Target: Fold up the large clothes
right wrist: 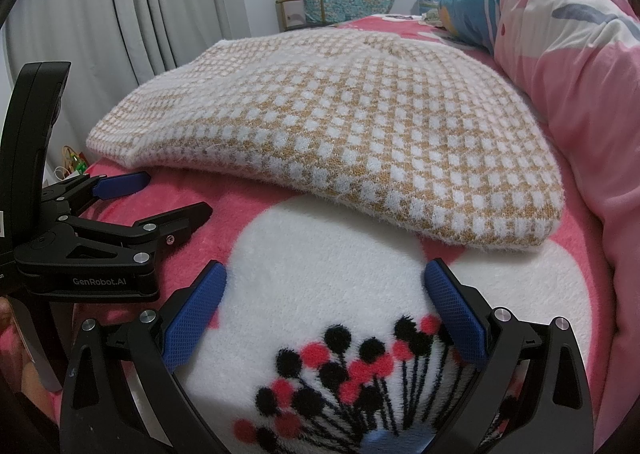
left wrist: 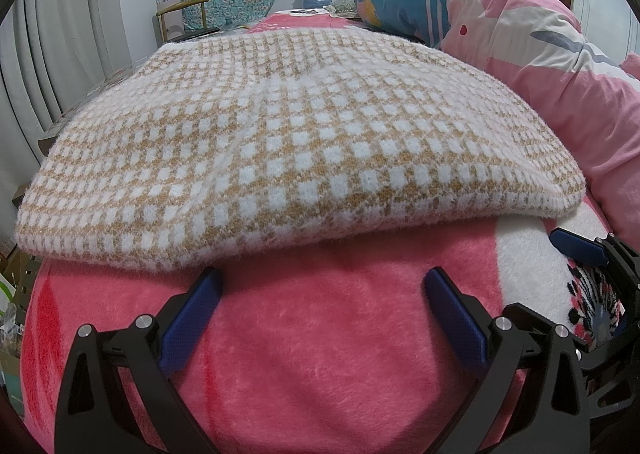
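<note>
Sweater: checked knit sweater (left wrist: 296,142) lies folded on the pink blanket (left wrist: 304,338), long axis crosswise to both grippers.
Left gripper (left wrist: 322,286): jaws open, empty, just short of the sweater's near edge, likely nearer.
Right gripper (right wrist: 324,278): jaws open, empty, beside the sweater's right corner.

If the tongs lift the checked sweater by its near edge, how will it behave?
The sweater will probably be floppy: it is a soft fuzzy knit whose near edge already curls loosely over the pink blanket. It looks thick and folded in layers, so one pinch may lift only the top layer. The fuzzy surfaces likely cling, so it should drag rather than slide.
</note>
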Tool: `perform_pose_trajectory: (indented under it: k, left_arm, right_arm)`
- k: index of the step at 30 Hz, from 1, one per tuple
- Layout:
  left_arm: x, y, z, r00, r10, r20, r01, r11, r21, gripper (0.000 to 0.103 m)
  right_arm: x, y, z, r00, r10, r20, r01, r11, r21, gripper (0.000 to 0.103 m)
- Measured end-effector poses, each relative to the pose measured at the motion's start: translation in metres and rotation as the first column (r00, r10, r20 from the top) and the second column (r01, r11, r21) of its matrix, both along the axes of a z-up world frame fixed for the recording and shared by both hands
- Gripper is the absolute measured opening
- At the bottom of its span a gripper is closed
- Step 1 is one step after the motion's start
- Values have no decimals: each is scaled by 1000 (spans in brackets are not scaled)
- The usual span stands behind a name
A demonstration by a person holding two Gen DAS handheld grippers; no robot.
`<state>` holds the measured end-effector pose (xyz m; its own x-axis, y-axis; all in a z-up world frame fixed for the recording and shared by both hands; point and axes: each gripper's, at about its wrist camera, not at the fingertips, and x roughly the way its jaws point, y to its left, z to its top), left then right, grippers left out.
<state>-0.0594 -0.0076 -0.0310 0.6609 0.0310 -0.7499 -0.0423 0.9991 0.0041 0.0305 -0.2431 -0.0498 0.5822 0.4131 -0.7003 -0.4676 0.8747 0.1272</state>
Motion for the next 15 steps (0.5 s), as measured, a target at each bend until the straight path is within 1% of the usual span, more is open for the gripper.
perform_pose_trajectory:
  k: [3,6,9,15]
  left_arm:
    - [0,0,0,1000,1,3,-1,1000,0,99]
    - [0,-4,1,1000,2,1,-2,1000,27,99]
    - [-1,-4,2,1000,0,-3,0,1000,4,99]
    - [-2,-13,6,1000,0,-6,0,1000,6,99]
  right_arm:
    - [0,0,0,1000,0,0,0,1000,0,95]
    - [0,0,0,1000,0,0,0,1000,-2,95]
    - [0,0,0,1000,0,0,0,1000,-3,95]
    - [0,-1,1,1000,0,-1,0,1000,0,95]
